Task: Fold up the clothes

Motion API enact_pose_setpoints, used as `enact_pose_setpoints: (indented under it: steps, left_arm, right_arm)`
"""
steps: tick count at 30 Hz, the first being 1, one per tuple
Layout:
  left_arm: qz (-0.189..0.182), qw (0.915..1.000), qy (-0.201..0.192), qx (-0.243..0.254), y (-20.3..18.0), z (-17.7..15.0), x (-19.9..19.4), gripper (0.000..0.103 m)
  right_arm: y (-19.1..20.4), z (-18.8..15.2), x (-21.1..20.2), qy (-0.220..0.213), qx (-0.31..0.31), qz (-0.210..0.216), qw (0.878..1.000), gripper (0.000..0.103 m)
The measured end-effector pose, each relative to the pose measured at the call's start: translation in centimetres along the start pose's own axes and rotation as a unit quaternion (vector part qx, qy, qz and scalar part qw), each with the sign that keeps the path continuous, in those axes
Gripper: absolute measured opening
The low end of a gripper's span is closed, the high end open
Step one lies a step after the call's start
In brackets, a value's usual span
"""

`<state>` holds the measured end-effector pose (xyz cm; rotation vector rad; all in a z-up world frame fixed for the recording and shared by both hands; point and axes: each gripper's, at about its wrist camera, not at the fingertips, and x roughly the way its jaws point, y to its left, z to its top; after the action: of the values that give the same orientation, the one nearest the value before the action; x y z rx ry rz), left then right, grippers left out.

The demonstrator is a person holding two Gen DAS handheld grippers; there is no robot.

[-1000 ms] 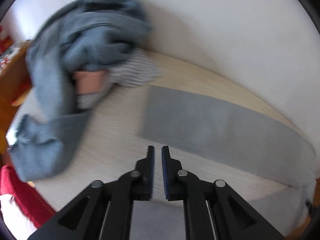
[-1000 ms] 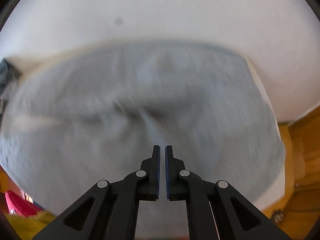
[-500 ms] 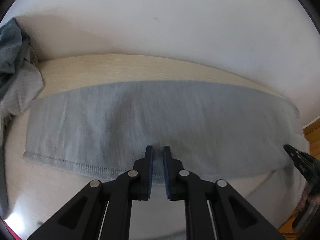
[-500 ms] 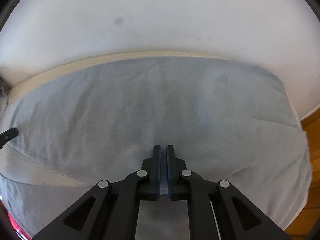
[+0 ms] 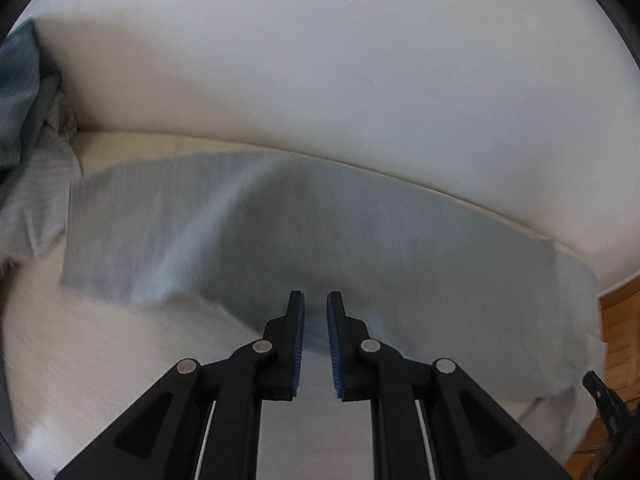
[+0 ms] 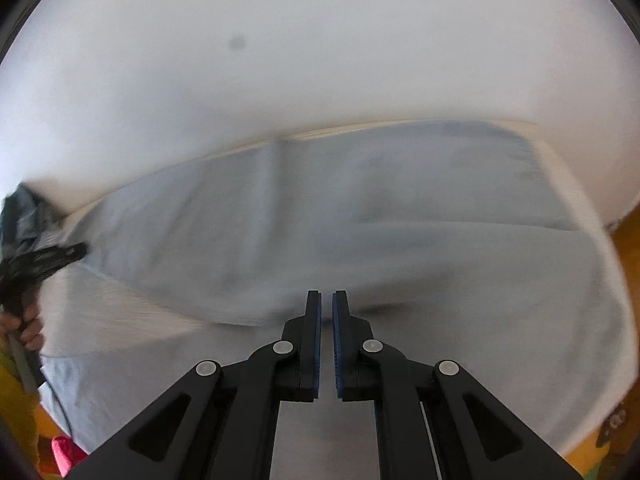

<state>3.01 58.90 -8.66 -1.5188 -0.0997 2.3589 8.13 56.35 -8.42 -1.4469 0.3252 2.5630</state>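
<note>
2 pinches | L hand-held gripper (image 5: 316, 300), R hand-held gripper (image 6: 327, 296) | grey garment (image 5: 360, 220)

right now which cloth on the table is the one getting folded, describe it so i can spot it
On the pale wooden table against the white wall, it is the wide, plain light grey cloth spread flat across the middle. The crumpled blue and striped clothes are heaped at its left end.

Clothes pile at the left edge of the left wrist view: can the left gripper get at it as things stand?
Probably not yet. The left gripper seems shut on the grey cloth, so it must let go first. Otherwise only table lies between it and the pile.
</note>
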Motion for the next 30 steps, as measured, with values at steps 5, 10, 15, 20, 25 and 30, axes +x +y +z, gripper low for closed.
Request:
enact_pose_setpoints:
  steps: [5,10,15,20,25,30]
  left_arm:
    - [-0.017,0.9997,-0.007,0.019,-4.1,-1.6,-0.9,0.009]
    - [-0.012,0.9997,0.008,0.020,-10.1,-2.6,0.2,0.009]
    - [0.026,0.9995,0.014,-0.013,-14.2,-2.8,1.9,0.010]
    - [0.090,0.9958,0.003,-0.018,-17.0,-1.3,2.7,0.011]
    - [0.125,0.9917,-0.009,-0.027,-18.9,0.1,3.4,0.013]
    - [0.100,0.9931,-0.015,-0.059,-18.6,-0.5,1.0,0.013]
  right_arm:
    - [-7.2,2.5,-0.5,0.004,-0.009,-0.022,1.000,0.008]
    - [-9.6,5.8,3.4,0.023,-0.041,0.014,0.999,0.008]
    - [-11.5,6.0,5.9,0.041,-0.077,0.011,0.996,0.004]
    - [-15.5,5.8,5.1,0.031,-0.046,0.005,0.998,0.002]
    - [-15.8,4.8,3.6,0.034,-0.068,0.024,0.997,0.002]
    - [-15.2,1.6,-1.6,0.012,-0.098,0.055,0.994,0.007]
